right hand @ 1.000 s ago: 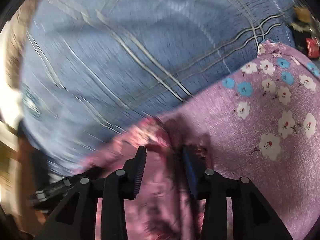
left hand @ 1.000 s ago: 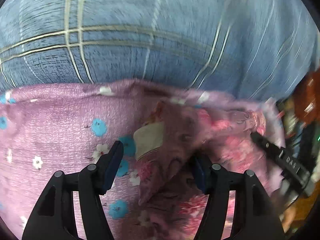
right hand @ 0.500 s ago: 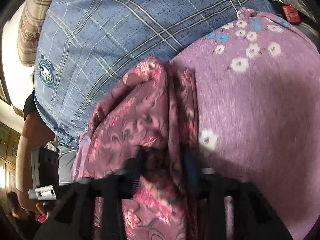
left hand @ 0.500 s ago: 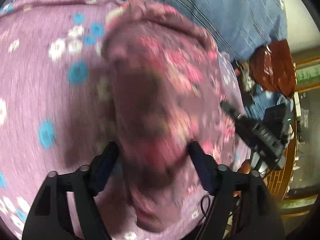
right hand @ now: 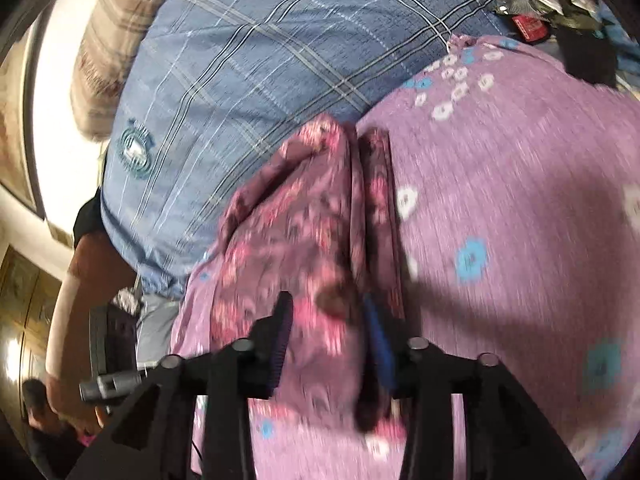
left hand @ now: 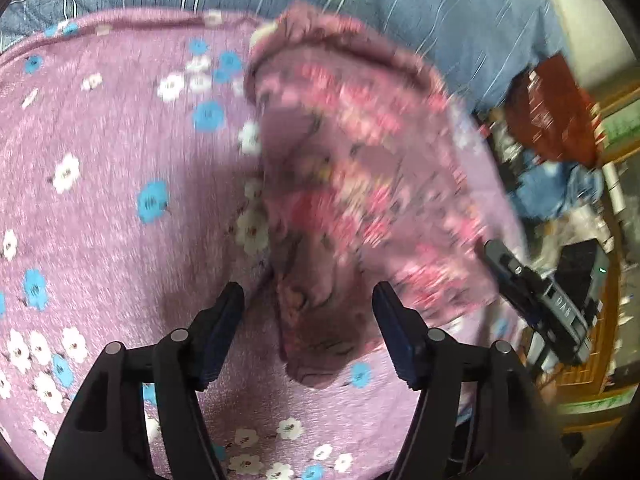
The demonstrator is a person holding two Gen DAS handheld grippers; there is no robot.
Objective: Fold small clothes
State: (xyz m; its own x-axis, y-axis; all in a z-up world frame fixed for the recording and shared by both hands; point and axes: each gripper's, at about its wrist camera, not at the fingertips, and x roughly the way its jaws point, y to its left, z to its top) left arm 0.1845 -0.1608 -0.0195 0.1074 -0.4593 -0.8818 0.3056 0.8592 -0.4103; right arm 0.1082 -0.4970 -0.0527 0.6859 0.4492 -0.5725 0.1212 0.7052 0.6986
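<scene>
A small mauve garment (left hand: 352, 184) with pink flowers lies bunched in a long fold on the purple flowered sheet (left hand: 120, 160). Its near end sits between the fingers of my left gripper (left hand: 308, 316), which is open, with the left pad clear of the cloth. In the right wrist view the same garment (right hand: 288, 232) runs away from my right gripper (right hand: 328, 324). Those jaws are opening, with a fold of the cloth between them. The right gripper's black body (left hand: 536, 304) shows at the garment's right side.
A blue plaid cover (right hand: 260, 60) lies beyond the purple sheet (right hand: 520, 200), with a striped pillow (right hand: 116, 40) further back. A person's arm (right hand: 68, 300) is at the left. A red-brown bag (left hand: 556, 108) and clutter sit past the bed's right edge.
Both grippers have drawn back from the plaid cover across the purple sheet, and the garment has come with them. It now lies stretched out as a long fold.
</scene>
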